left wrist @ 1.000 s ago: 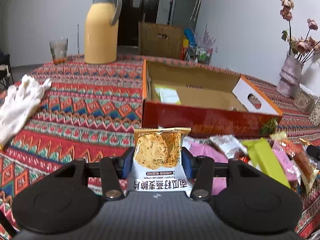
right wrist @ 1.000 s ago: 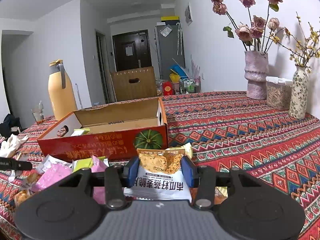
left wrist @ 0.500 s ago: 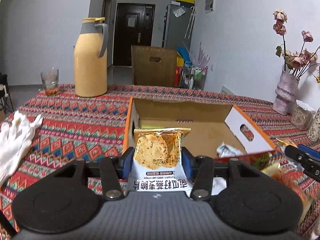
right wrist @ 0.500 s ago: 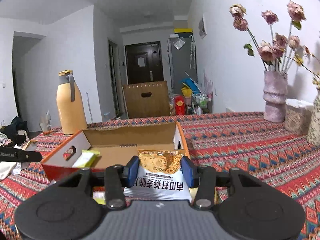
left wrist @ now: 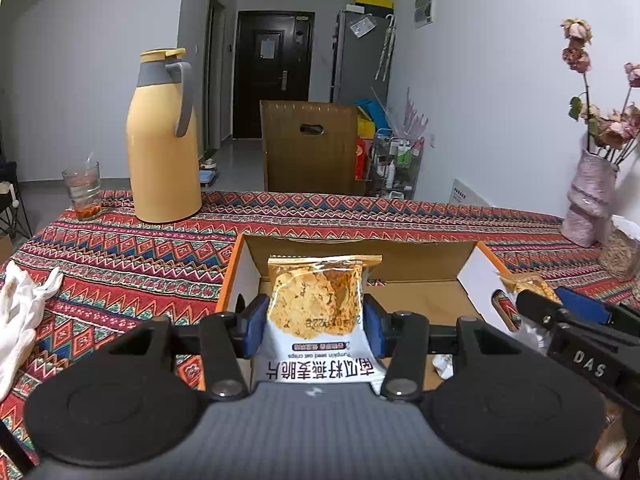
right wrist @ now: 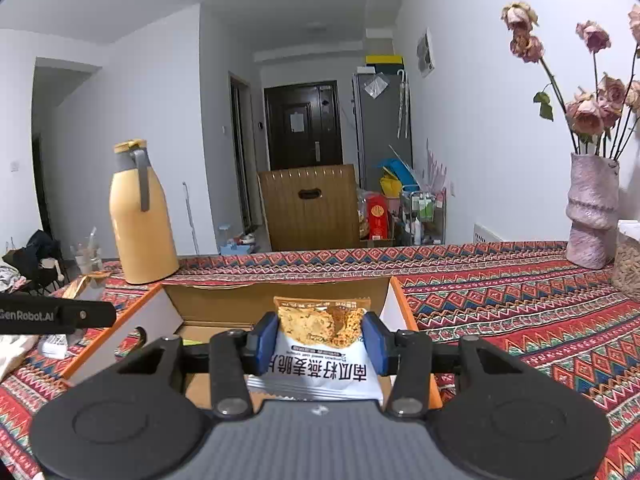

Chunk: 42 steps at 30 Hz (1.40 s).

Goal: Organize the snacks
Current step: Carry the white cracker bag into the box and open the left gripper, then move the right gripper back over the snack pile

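Observation:
My left gripper (left wrist: 316,330) is shut on a pumpkin seed oat crisps packet (left wrist: 316,304) and holds it over the left part of the open orange cardboard box (left wrist: 352,250). My right gripper (right wrist: 320,338) is shut on a second crisps packet (right wrist: 322,326), also above the box (right wrist: 280,296). The right gripper also shows at the right edge of the left wrist view (left wrist: 560,310) with its packet. The left gripper's finger shows at the left of the right wrist view (right wrist: 60,314). The box floor is mostly hidden by the grippers.
A yellow thermos (left wrist: 162,140) and a glass (left wrist: 82,190) stand at the table's back left. White gloves (left wrist: 20,312) lie at the left. A pink vase with dried roses (right wrist: 592,216) and a jar (right wrist: 628,264) stand at the right. A patterned cloth (right wrist: 520,312) covers the table.
Both grippers rose from the snack pile in front of the box and moved forward over the open box, each still holding its crisps packet.

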{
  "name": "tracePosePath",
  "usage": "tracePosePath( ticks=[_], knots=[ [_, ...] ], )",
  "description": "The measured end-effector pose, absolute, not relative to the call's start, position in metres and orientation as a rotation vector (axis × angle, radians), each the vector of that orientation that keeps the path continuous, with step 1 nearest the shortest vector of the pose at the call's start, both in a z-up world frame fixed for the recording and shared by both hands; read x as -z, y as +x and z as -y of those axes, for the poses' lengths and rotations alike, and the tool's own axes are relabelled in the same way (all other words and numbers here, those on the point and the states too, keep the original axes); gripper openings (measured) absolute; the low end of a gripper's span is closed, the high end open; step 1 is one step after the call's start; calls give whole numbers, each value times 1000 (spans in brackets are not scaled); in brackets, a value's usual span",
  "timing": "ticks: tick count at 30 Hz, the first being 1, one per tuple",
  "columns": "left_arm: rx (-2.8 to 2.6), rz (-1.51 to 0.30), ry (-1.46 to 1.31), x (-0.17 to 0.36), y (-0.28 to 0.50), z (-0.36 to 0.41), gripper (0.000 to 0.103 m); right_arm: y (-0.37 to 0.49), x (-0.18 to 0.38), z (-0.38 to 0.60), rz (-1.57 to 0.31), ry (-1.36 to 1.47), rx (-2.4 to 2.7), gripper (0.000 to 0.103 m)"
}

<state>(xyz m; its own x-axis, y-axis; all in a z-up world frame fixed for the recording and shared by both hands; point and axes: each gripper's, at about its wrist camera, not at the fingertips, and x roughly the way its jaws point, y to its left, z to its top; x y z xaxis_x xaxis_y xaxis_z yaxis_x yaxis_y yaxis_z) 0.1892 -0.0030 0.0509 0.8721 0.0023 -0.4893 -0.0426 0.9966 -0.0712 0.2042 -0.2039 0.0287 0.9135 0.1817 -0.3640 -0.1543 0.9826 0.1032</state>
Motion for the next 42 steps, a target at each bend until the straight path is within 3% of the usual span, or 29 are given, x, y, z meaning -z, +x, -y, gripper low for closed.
tracePosePath(
  ticks=[15, 18, 20, 21, 24, 42],
  knots=[
    [-42, -561, -69, -12, 221, 4, 53, 229, 8, 189, -454, 40, -155, 46],
    [-47, -547, -80, -11, 217, 2, 81, 228, 8, 193, -451, 54, -138, 60],
    [-57, -524, -88, -14, 213, 0, 93, 225, 6, 197, -436, 69, -119, 87],
    [-64, -510, -93, -16, 211, -1, 103, 224, 5, 199, -427, 78, -113, 91],
    [-76, -491, -107, -20, 206, -4, 103, 223, 3, 204, -418, 108, -106, 102],
    [-88, -484, -106, -35, 194, 1, 103, 204, -21, 210, -343, 131, -92, 103]
  ],
)
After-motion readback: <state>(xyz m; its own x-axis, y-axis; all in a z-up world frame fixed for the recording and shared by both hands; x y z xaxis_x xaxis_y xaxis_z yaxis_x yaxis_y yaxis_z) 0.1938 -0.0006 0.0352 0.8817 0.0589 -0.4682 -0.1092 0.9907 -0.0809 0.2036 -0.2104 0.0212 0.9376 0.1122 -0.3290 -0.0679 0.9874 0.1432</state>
